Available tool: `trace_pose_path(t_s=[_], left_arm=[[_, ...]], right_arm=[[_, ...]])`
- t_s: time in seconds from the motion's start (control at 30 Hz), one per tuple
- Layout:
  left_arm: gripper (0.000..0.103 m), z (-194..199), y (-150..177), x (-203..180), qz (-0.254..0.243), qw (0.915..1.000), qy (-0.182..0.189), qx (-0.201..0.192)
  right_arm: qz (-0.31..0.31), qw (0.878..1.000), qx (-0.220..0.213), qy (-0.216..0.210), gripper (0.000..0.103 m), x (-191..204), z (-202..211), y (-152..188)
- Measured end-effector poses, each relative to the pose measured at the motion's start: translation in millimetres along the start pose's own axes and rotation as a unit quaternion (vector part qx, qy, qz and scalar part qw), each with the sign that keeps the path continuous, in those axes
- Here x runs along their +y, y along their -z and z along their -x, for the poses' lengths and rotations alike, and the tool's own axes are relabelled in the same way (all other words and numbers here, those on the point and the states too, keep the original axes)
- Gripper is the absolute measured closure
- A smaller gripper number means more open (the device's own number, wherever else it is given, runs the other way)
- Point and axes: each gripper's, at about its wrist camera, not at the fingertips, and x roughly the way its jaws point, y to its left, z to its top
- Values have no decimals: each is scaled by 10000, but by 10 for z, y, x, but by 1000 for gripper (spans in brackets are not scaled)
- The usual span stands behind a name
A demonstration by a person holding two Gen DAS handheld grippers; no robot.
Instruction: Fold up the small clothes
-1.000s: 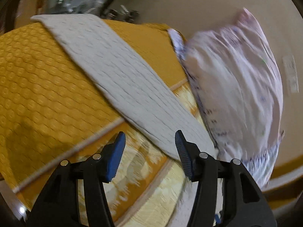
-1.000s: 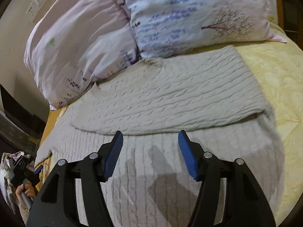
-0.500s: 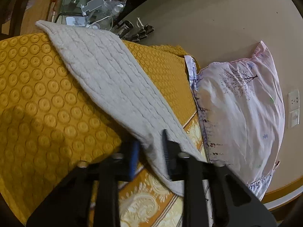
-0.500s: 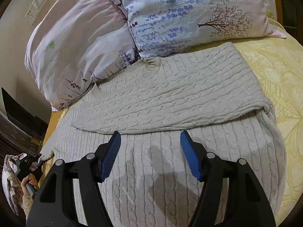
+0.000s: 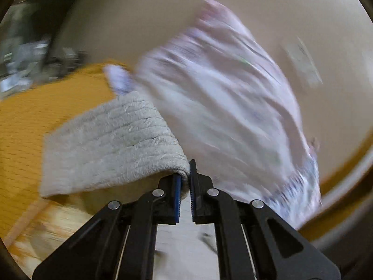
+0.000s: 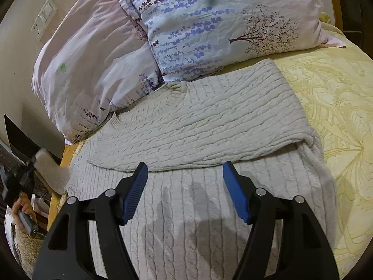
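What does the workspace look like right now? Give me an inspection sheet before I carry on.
Surface: bed with a yellow patterned bedspread; orange cover at its side.
Job's things: grey cable-knit sweater lying flat, one sleeve folded across the body; the other sleeve lifted off the bed.
Clutter: two floral pillows at the head of the bed, touching the sweater's collar.
Grippers: left gripper shut on the sleeve; right gripper open, hovering over the sweater's body.
Cables: nothing seen.
Surroundings: beige wall with a switch plate; blurred items beyond the bed, cannot identify.
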Motion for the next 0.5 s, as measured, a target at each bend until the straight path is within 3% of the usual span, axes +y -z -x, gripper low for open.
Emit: trace_pose_path(t_s=[0.13,0.2,0.37,0.43,0.5], left_arm=[[98,-456,444,-727,-699,9931,662,671],[98,-759,801,-1060,-1061,9837,872,1161],[97,-1406,1665,-1426,-1730,9493,776,2508],[97,-1488,1838,-1400,-1860,9390,695,2808],[95,-1444,1848,-1366,-1899,9363,704,2869]], right_arm=[[23,10000,-45,29,36,-25,39,2],[59,9999,-42,71,36,-33,57,12],[226,9995,58,230,36,-62,102,9],[358,9989,78,287,36,-38,126,-13],[590,9977,70,337,36,37,148,-65]])
